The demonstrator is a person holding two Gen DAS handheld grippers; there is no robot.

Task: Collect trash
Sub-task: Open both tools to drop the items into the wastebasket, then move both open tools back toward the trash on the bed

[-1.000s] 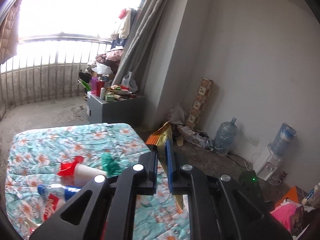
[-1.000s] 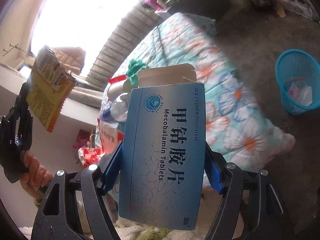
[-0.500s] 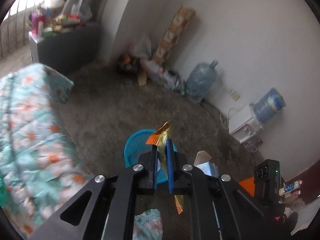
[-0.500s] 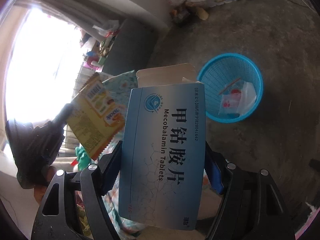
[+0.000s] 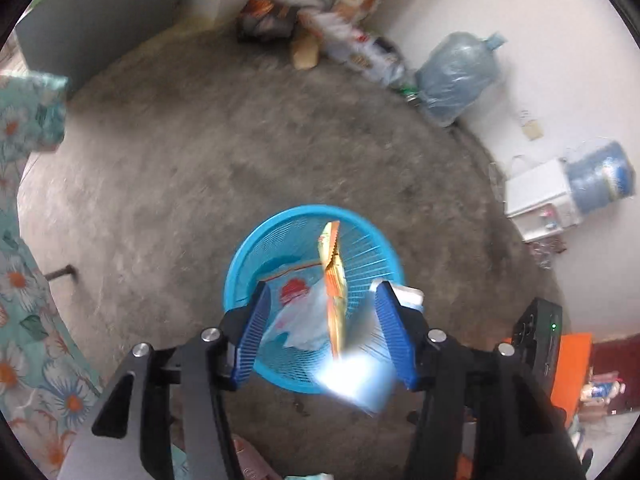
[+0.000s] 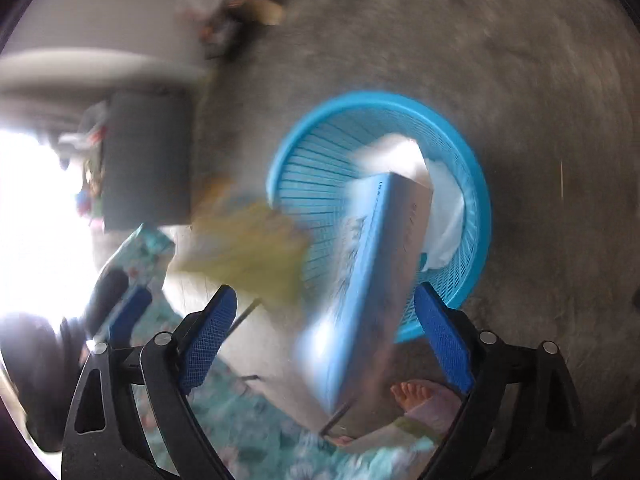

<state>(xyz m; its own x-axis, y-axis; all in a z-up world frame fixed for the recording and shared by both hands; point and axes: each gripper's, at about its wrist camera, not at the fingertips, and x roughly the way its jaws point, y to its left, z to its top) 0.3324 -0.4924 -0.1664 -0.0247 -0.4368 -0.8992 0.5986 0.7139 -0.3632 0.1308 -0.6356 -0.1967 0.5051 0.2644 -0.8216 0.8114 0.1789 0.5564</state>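
While both opening hand-held grippers' jaws gape: blurred wrapper, seemingly loose box, above half-hidden basket.

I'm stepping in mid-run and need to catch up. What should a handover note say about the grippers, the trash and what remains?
Left gripper: fingers opening, yellow snack wrapper loose between them, over the blue basket.
Right gripper: fingers opening, blue tablet box free of the pads, tipping toward the basket.
Done: a white bag already lies in the basket.
Left: confirm both pieces land inside, then look for more trash; none shows in these views.
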